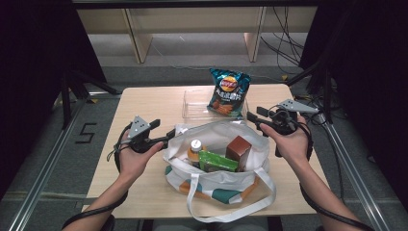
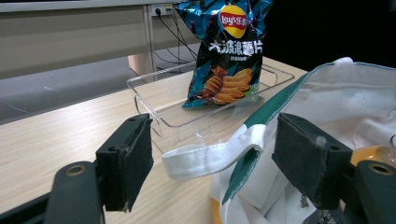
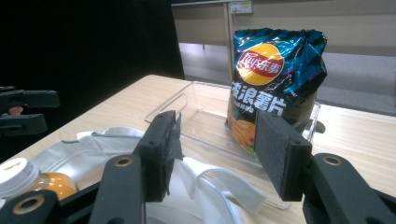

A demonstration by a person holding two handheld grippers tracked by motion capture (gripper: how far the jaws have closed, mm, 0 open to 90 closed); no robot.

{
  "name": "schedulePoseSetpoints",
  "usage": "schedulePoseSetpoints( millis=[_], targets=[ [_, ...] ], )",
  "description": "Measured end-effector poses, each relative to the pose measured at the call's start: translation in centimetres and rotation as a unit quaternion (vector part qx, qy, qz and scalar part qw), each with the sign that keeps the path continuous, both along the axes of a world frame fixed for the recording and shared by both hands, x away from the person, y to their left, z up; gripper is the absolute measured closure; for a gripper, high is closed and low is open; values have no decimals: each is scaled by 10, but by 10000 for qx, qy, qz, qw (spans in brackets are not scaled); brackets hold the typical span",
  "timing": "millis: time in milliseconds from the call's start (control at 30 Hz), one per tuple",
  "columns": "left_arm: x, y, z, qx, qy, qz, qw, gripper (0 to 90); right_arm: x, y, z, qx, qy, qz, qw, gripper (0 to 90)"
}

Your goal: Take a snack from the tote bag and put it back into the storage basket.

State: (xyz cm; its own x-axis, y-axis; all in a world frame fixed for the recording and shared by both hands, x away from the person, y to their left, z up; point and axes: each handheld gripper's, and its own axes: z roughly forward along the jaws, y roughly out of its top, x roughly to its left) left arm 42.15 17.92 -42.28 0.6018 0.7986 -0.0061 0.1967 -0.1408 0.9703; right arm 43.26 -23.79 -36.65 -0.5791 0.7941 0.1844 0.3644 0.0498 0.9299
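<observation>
A white tote bag (image 1: 216, 180) with green and orange print stands open mid-table. Inside are an orange drink bottle (image 1: 195, 149), a green box (image 1: 216, 161) and a brown box (image 1: 238, 149). My left gripper (image 1: 163, 132) is at the bag's left rim, open. In the left gripper view its jaws (image 2: 212, 140) stand wide apart, with a white bag strap (image 2: 205, 156) lying loose between them. My right gripper (image 1: 255, 121) is open at the bag's right rear rim. In the right gripper view its jaws (image 3: 217, 140) hang over another white strap (image 3: 224, 182) without pressing it.
Behind the bag, a clear plastic tray (image 1: 192, 103) holds a blue chips bag (image 1: 229, 91) standing upright at its right end. Bare wooden tabletop (image 1: 144, 101) lies to the left of the tray. Dark frames and cables surround the table.
</observation>
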Motion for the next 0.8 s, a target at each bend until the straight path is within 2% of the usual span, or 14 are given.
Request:
schedulePoseSetpoints(
  millis=[33,67,100,200,367,400,433,533,633,700,767,800],
  targets=[
    [0,0,0,35,-23,-25,10000,272,-1,-1,0,-58,-108,43,9999,496],
    [-1,-1,0,-2,24,-29,10000,272,-4,0,0,21,10,5,10000,496],
    [-1,-1,-1,-23,45,-23,10000,273,-5,-1,1,-38,-101,57,9999,496],
    [0,0,-2,-64,52,-19,10000,272,-12,0,3,50,-26,69,10000,495],
    [1,1,-1,-86,32,-25,10000,272,-18,-2,2,2,-64,76,10000,495],
    [1,2,0,-27,1,-28,10000,272,-21,-1,2,60,26,78,9999,495],
    [1,2,0,-23,-19,-29,10000,272,-23,-3,0,-34,-80,125,9999,494],
    [1,0,0,-13,-14,-28,10000,272,-29,-2,-3,55,17,125,9999,494],
    [1,0,-1,11,12,-17,10000,271,-30,-3,-6,47,-51,257,9996,493],
    [1,0,0,-2,-10,-20,10000,271,-32,-4,-6,74,76,246,9996,493],
    [1,0,1,-4,-16,-17,10000,271,-33,-3,-6,104,57,221,9997,493],
    [1,0,1,-15,-38,-30,10000,271,-35,-3,-5,102,-33,237,9997,492]
  ],
)
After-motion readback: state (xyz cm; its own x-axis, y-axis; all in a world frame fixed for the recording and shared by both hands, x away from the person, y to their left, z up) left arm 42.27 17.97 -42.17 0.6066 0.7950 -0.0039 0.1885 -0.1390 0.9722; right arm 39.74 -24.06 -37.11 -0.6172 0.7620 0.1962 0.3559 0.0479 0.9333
